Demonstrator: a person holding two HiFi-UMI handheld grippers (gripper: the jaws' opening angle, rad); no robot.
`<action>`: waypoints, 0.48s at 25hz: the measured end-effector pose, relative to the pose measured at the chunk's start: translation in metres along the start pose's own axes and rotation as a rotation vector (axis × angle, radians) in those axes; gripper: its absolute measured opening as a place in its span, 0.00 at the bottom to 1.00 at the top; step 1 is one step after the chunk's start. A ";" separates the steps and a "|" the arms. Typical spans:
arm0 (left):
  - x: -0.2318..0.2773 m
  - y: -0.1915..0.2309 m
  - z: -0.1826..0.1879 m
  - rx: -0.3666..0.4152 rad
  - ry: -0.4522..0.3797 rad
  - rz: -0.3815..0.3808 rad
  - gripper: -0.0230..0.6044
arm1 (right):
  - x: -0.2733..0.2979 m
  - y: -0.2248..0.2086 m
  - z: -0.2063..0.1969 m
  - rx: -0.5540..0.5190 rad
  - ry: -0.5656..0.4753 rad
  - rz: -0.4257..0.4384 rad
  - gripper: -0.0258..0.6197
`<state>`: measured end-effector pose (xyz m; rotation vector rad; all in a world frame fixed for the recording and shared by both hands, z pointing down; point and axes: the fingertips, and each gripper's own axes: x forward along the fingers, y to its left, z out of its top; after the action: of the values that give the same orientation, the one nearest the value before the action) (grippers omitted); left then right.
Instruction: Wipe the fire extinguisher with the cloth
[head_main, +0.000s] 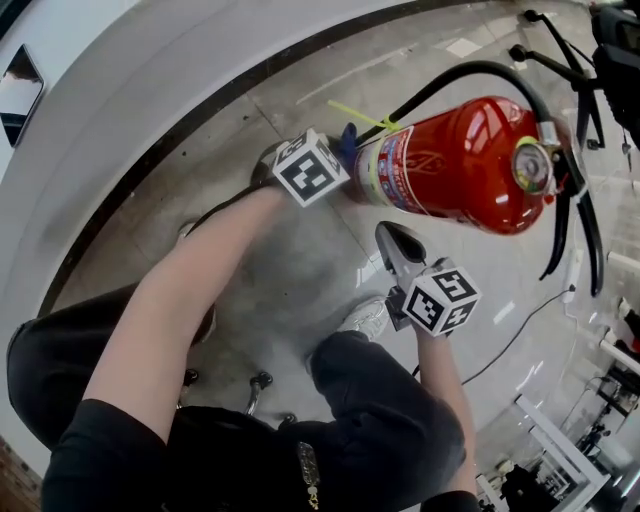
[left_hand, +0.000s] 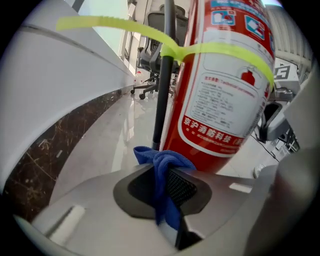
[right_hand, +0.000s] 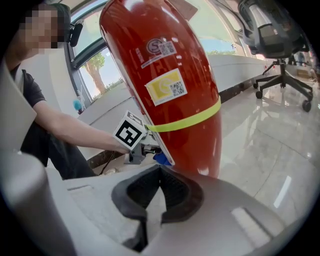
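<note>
A curved white wall (head_main: 120, 110) is seen at the left. Beside it, the left gripper (left_hand: 167, 187) is shut on a blue cloth (left_hand: 161, 162), which is bunched between the jaws and held against the lower body of the red extinguisher (head_main: 460, 165), just below its label (left_hand: 225, 105). A yellow band (left_hand: 150, 34) is tied round the cylinder and its black hose (left_hand: 164, 75). The extinguisher is set on the pale floor (head_main: 300, 270), between the two grippers, its base hidden. The right gripper (right_hand: 159, 192) is closed with nothing between its jaws and is pointed at the cylinder, near it. An office chair (right_hand: 280, 45) is seen farther right.
</note>
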<state>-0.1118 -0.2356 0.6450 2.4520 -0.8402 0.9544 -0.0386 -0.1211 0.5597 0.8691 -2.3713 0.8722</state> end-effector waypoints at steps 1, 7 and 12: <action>-0.003 -0.005 -0.004 -0.001 0.013 0.001 0.11 | -0.002 0.001 0.002 0.001 -0.008 0.002 0.04; -0.015 -0.035 -0.020 -0.033 0.068 0.003 0.11 | -0.017 0.000 0.003 0.036 -0.064 -0.002 0.04; -0.015 -0.067 -0.025 -0.111 0.080 -0.006 0.11 | -0.033 -0.009 -0.010 0.079 -0.096 -0.007 0.04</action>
<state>-0.0893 -0.1659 0.6431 2.3054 -0.8356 0.9700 -0.0071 -0.1060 0.5504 0.9701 -2.4281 0.9462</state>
